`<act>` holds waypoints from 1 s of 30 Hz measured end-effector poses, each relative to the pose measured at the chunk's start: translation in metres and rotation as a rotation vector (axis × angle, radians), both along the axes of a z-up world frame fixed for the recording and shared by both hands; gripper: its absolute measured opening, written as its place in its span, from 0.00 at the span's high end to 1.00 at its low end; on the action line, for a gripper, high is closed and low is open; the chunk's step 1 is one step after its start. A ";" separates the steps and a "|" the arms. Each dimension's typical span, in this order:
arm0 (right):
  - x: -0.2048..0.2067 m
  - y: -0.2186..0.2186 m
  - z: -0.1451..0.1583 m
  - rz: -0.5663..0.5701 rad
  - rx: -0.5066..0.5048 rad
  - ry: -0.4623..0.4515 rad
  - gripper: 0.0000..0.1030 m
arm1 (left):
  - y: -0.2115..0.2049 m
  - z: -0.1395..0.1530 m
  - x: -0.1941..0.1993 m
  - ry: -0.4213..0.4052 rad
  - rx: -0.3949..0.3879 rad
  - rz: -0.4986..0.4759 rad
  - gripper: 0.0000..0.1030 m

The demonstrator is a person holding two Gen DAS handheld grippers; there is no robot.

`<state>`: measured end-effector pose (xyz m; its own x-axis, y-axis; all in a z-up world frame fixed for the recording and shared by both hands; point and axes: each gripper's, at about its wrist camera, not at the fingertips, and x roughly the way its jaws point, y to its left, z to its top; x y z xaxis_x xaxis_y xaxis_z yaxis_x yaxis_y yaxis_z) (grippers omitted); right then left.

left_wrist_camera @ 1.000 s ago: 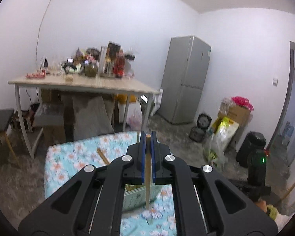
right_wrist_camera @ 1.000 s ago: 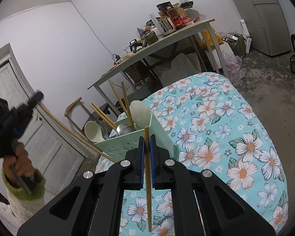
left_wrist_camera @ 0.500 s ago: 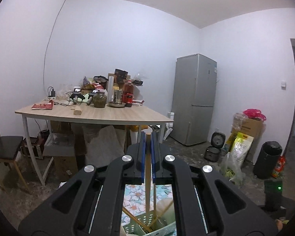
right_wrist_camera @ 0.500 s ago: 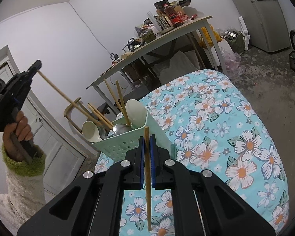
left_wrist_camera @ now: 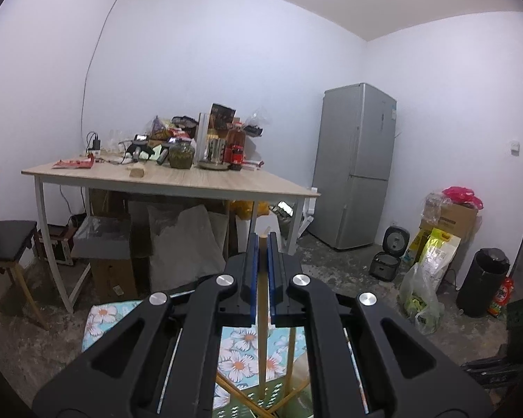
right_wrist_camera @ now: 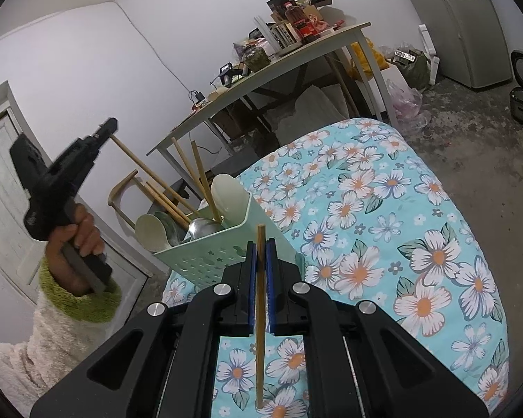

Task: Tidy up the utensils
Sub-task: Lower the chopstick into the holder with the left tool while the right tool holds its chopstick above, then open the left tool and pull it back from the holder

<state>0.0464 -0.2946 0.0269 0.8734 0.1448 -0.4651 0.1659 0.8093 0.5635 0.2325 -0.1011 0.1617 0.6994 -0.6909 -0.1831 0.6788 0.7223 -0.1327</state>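
My left gripper [left_wrist_camera: 261, 244] is shut on a wooden chopstick [left_wrist_camera: 261, 341] whose lower end points down into the green utensil basket [left_wrist_camera: 282, 393]. In the right wrist view the left gripper [right_wrist_camera: 104, 129] is held high to the left, its chopstick [right_wrist_camera: 150, 170] slanting down into the basket [right_wrist_camera: 209, 261]. The basket holds several chopsticks, white spoons and a metal spoon. My right gripper [right_wrist_camera: 260, 247] is shut on another wooden chopstick [right_wrist_camera: 260, 331], upright just in front of the basket.
The basket stands on a floral blue cloth [right_wrist_camera: 383, 226]. Behind are a cluttered wooden table [left_wrist_camera: 177, 177], a grey fridge [left_wrist_camera: 355, 167], a stool [left_wrist_camera: 7, 240], a rice cooker [left_wrist_camera: 388, 257], bags and a black bin [left_wrist_camera: 484, 278].
My left gripper has lifted and tilted, then lowered its chopstick tip into the basket. My right gripper and its chopstick have stayed nearly still, close to the basket.
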 end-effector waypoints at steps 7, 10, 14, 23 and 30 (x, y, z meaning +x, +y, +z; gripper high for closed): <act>0.000 0.001 0.001 0.006 -0.007 0.006 0.94 | 0.001 -0.021 0.009 0.072 0.006 0.004 0.87; -0.001 0.004 0.003 0.009 -0.011 0.004 0.94 | 0.006 -0.021 0.003 0.058 -0.003 0.008 0.76; -0.001 0.008 0.006 0.013 -0.016 -0.003 0.94 | 0.015 -0.018 -0.007 0.055 -0.004 0.014 0.70; -0.003 0.025 0.043 0.050 -0.101 -0.068 0.94 | 0.047 -0.024 -0.050 0.100 0.033 0.015 0.46; 0.005 0.046 0.101 0.106 -0.206 -0.173 0.94 | 0.074 -0.059 -0.075 0.205 0.123 0.027 0.29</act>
